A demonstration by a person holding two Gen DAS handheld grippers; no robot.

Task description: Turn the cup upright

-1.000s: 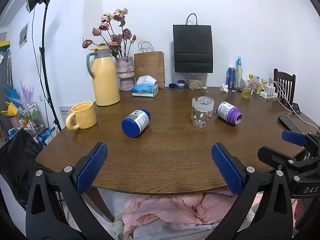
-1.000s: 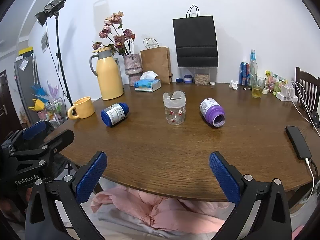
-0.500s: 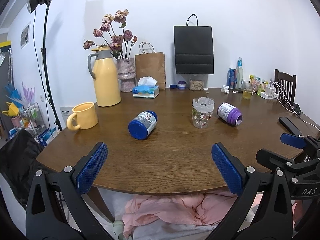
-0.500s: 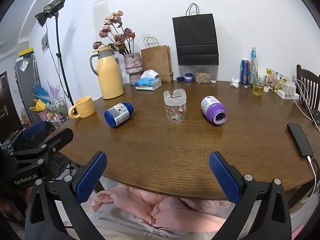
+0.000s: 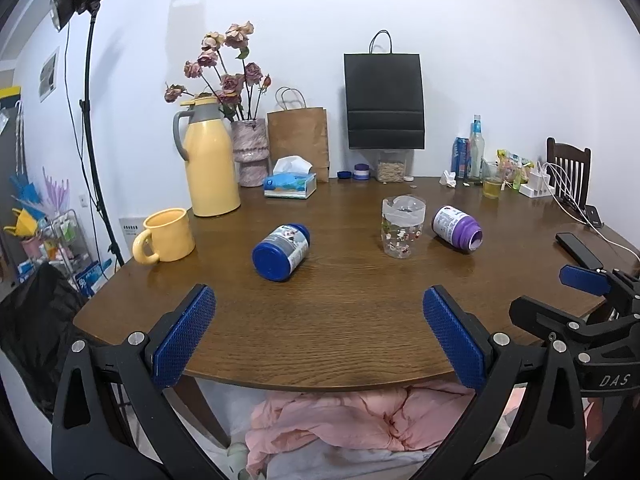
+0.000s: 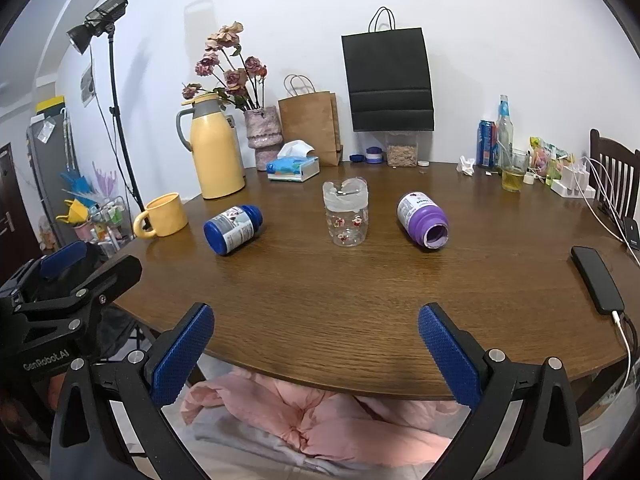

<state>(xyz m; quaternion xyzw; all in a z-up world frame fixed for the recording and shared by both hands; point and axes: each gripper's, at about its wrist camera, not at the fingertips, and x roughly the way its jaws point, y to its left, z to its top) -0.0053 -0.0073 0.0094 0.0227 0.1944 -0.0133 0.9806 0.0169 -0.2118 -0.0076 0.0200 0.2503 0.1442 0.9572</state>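
Left claw (image 5: 318,322) spread wide, gripping nothing, poised at the near edge of the bench (image 5: 360,320). Right claw (image 6: 316,338) likewise wide apart and empty, at the same near edge, alongside the left one.

Clear floral cup (image 6: 346,214) standing bottom-up in the middle of the bench, rim down on the wood, untouched, well apart from both claws. Taken as landmark:

- Left of the cup: blue-capped bottle (image 6: 233,230) lying on its side, cap end toward the near edge.
- Farther left: yellow mug (image 6: 162,216) sitting upright, handle facing outward.
- Right of the cup, near it but not touching: purple bottle (image 6: 422,219) on its side, open mouth turned toward the near edge.
- Behind the cup and to the left: tissue box (image 6: 293,168), yellow thermos jug (image 6: 214,146), vase with dried roses (image 6: 262,134), brown paper bag (image 6: 312,122).
- Directly behind the cup: black paper bag (image 6: 388,80) against the wall.
- Far right of the cup: black phone (image 6: 596,280) lying flat with a white cable plugged in, near the bench edge.

Pink bedding (image 6: 320,420) visible below the bench's near edge.
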